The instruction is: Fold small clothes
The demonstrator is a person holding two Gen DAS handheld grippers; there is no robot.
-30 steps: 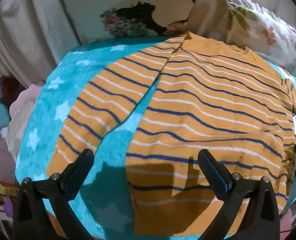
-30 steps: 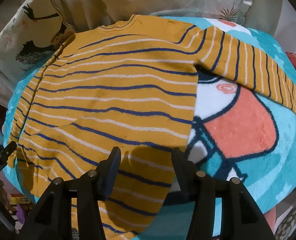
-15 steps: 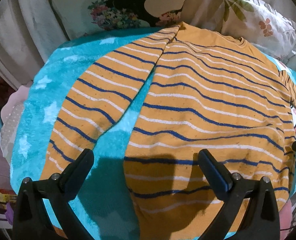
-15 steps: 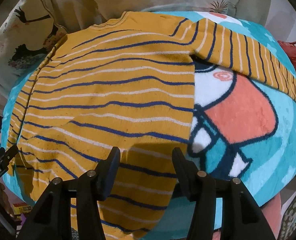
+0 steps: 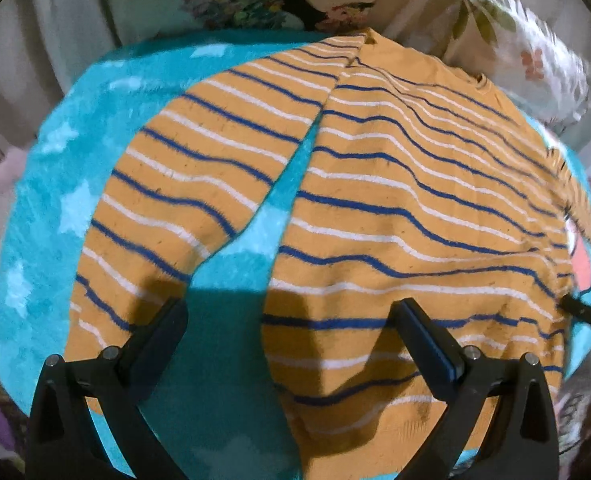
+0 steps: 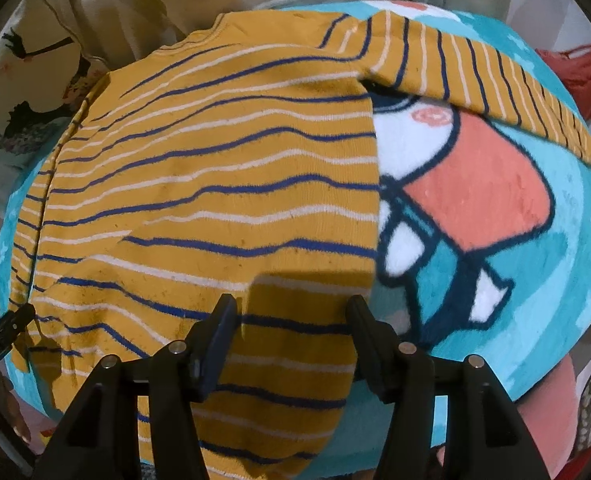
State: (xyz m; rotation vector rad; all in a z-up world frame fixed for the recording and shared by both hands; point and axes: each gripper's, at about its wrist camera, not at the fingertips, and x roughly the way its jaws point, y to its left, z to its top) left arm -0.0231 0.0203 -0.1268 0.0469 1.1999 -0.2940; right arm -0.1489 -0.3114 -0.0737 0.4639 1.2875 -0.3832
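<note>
Underneath everything lies a turquoise blanket (image 6: 555,240) with pale stars and a cartoon figure in coral and white, spread over what looks like a bed, with flowered pillows (image 5: 527,52) propped behind it. Flat on that blanket is the task's thing, a mustard sweater (image 5: 395,184) with blue and white stripes, front down or up I cannot tell, collar toward the pillows and hem toward the camera. Its 2 sleeves are spread: the left sleeve (image 5: 183,200) angles down beside the body with a wedge of blanket showing between them, and the right sleeve (image 6: 475,80) stretches out sideways across the cartoon. I judge the knit to be light, soft and limp, so it will sag and crease wherever it is lifted and slide little on the fleecy blanket; the cuffs, the hem corners and the shoulder seams look like the surest places to pinch. The left gripper (image 5: 291,316) hangs over the hem with its jaws spread wide, one finger above the cuff end of the left sleeve and the other above the body, gripping nothing. The right gripper (image 6: 291,312) hovers over the hem's right corner, its jaws released and just now widening, cloth below them but not pinched. No containers are in view.
</note>
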